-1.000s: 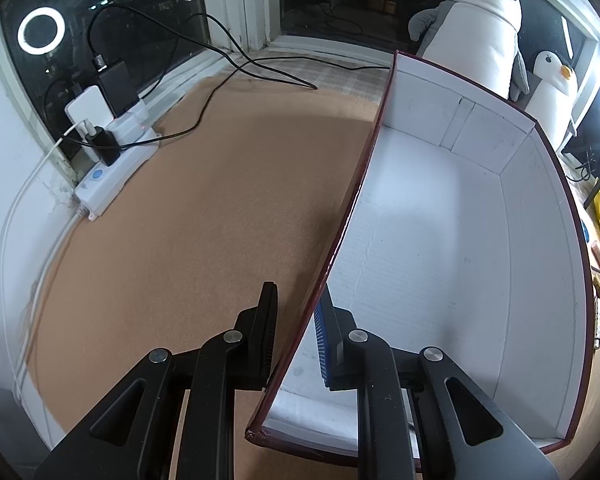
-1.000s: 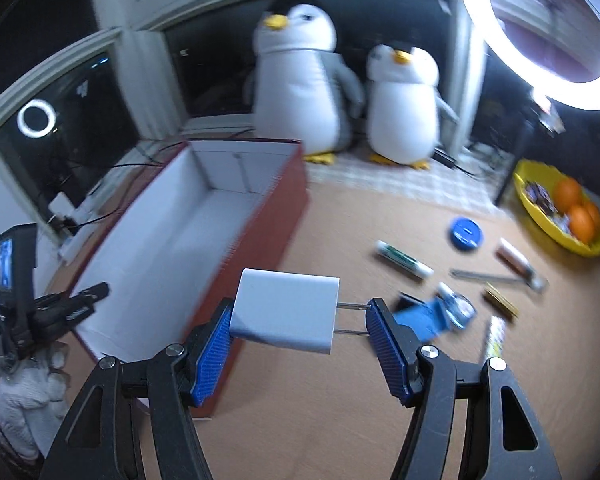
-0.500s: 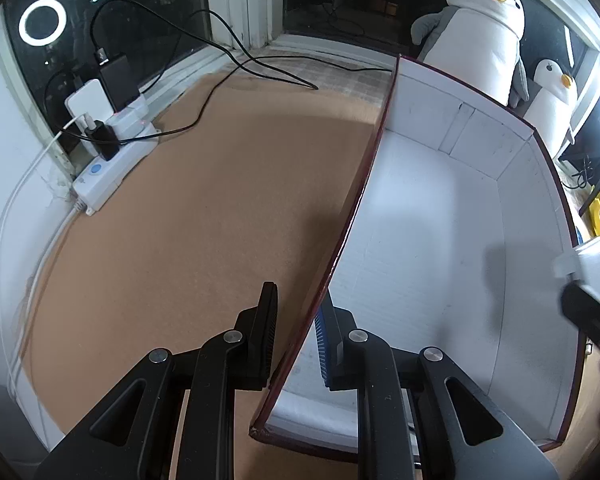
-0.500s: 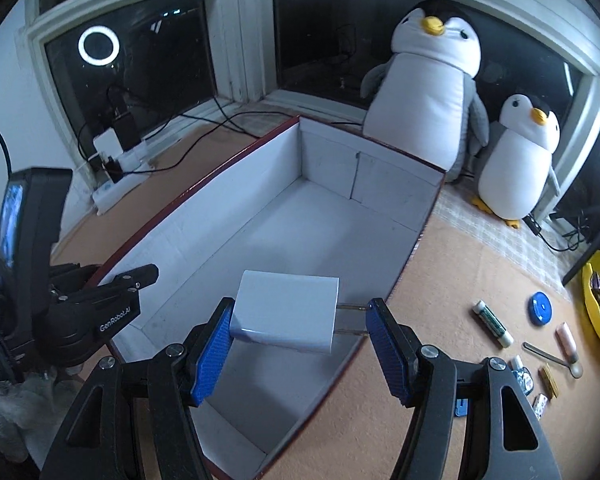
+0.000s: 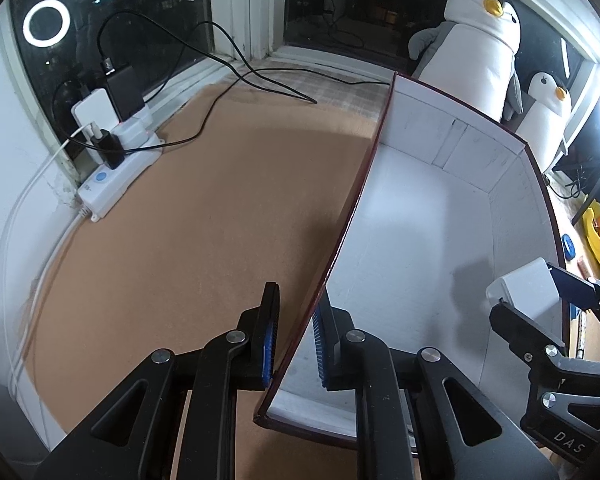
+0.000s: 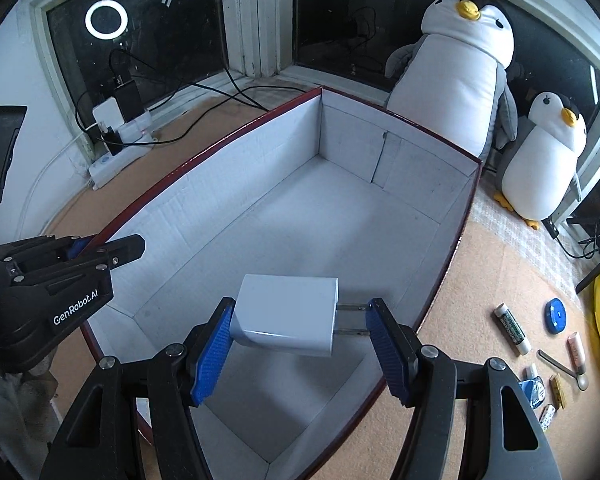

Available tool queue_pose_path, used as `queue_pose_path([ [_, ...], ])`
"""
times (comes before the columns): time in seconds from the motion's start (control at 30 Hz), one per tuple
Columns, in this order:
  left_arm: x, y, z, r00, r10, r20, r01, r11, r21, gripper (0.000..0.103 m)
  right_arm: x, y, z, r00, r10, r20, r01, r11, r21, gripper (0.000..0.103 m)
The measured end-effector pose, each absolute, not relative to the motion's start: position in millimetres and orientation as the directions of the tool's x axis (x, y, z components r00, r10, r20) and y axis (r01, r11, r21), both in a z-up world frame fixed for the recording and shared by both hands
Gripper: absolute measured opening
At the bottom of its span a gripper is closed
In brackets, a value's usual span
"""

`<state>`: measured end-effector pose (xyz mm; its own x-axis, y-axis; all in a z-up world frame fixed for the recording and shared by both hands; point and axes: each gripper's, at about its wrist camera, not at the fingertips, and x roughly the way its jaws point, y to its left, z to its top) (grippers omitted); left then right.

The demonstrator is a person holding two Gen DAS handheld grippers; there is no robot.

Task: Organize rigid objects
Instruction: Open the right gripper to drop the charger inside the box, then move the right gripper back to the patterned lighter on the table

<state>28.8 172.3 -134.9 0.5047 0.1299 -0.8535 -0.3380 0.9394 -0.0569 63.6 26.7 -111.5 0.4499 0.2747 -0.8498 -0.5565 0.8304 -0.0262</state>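
1. While you hold the white charger [image 6: 287, 314] lengthwise in your right gripper [image 6: 300, 344], one pad presses its body and the other only the tips of its two prongs [image 6: 350, 320]. It hangs above the near end of the box [image 6: 204, 184], over the white floor and inside the walls.
2. That grip is the weak point, I judge: thin metal prongs against a pad can slide or pivot, so any twist of your wrist may let the charger swing or drop at an angle.
3. Your left gripper [image 5: 294, 344] is clamped on the box's near side wall [image 5: 340, 240], one pad outside and one inside, steadying it. A pull there could bend the thin wall or drag the box.
4. Released from this height, the charger might bounce or land prongs down. Lowering it first looks safer.
5. Beyond the box, small items wait on the mat: a tube [image 6: 512, 328], a blue lid [image 6: 556, 315], a spoon [image 6: 562, 366]. Two stuffed penguins [image 6: 452, 92] and a power strip [image 6: 116, 156] sit well clear.
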Motion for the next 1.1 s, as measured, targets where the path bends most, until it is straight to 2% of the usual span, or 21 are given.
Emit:
queue_pose_path([
  [0.33,29.5,171.8,-133.6,0.5,0.144,-0.854,-0.341,0.939,-0.041,0.015,63.8,20.8,-103.7,0.459,0.305,-0.834,-0.55,0.835,0.002,0.065],
  [0.73,31.5,163.2,-131.0,0.483,0.18,-0.857,-0.345,0.939,0.002,0.015,63.2,-25.0,-80.4,0.478,0.365,-0.799,-0.488,0.867,0.104,0.066],
  [0.9,33.7,160.0,-131.0,0.469,0.203,-0.859,-0.345,0.938,0.033,0.016,62.6,-67.9,-69.5,0.507,0.379,-0.774,-0.423,0.892,0.159,0.066],
  [1.1,35.7,157.7,-131.8,0.455,0.223,-0.862,-0.346,0.936,0.059,0.016,66.3,-140.0,-73.5,0.543,0.315,-0.778,-0.279,0.942,0.187,0.066],
])
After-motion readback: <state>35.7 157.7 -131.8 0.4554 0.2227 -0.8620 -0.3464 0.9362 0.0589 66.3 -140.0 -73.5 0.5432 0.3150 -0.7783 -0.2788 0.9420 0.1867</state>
